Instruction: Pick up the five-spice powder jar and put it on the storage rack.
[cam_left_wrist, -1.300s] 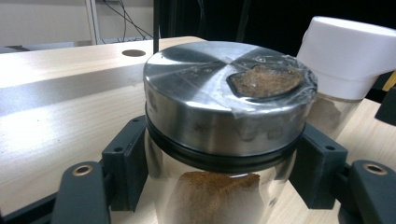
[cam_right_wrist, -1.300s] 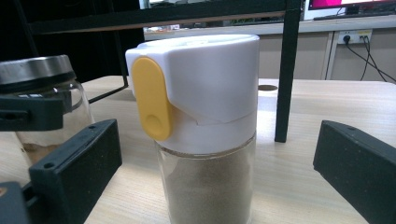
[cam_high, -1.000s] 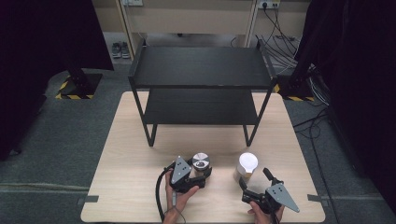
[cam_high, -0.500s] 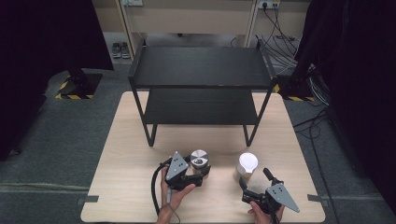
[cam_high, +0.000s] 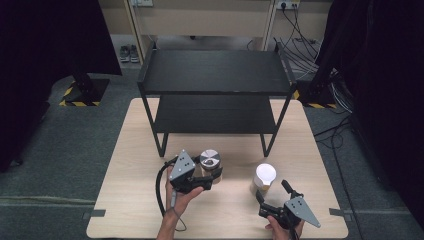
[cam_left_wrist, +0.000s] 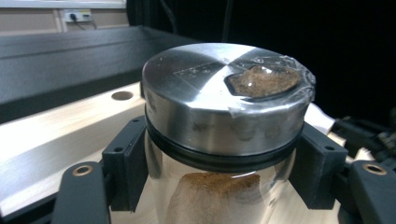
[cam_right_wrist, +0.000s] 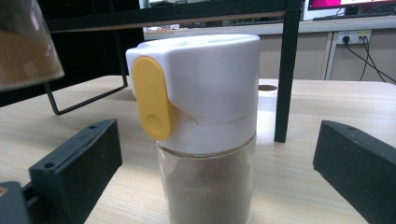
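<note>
A glass jar with a steel lid (cam_high: 210, 159) and brown powder inside is clamped in my left gripper (cam_high: 211, 176), which is shut on its glass body just under the lid and holds it above the table. In the left gripper view the jar (cam_left_wrist: 224, 88) stands upright between the two pads (cam_left_wrist: 125, 163). A second jar with a white cap and a yellow tab (cam_high: 264, 176) stands on the table to the right. My right gripper (cam_high: 272, 192) is open just in front of it; in the right gripper view that jar (cam_right_wrist: 201, 102) sits between the spread jaws, untouched.
A black two-level shelf rack (cam_high: 215, 75) stands at the back of the wooden table (cam_high: 135, 200), one of its legs (cam_right_wrist: 282, 74) close behind the white-capped jar. Dark curtains hang on both sides, and cables run along the floor at the back right.
My left gripper has lifted the steel-lidded jar off the table and carried it slightly toward the rack. The right gripper and the white-capped jar have not moved.
</note>
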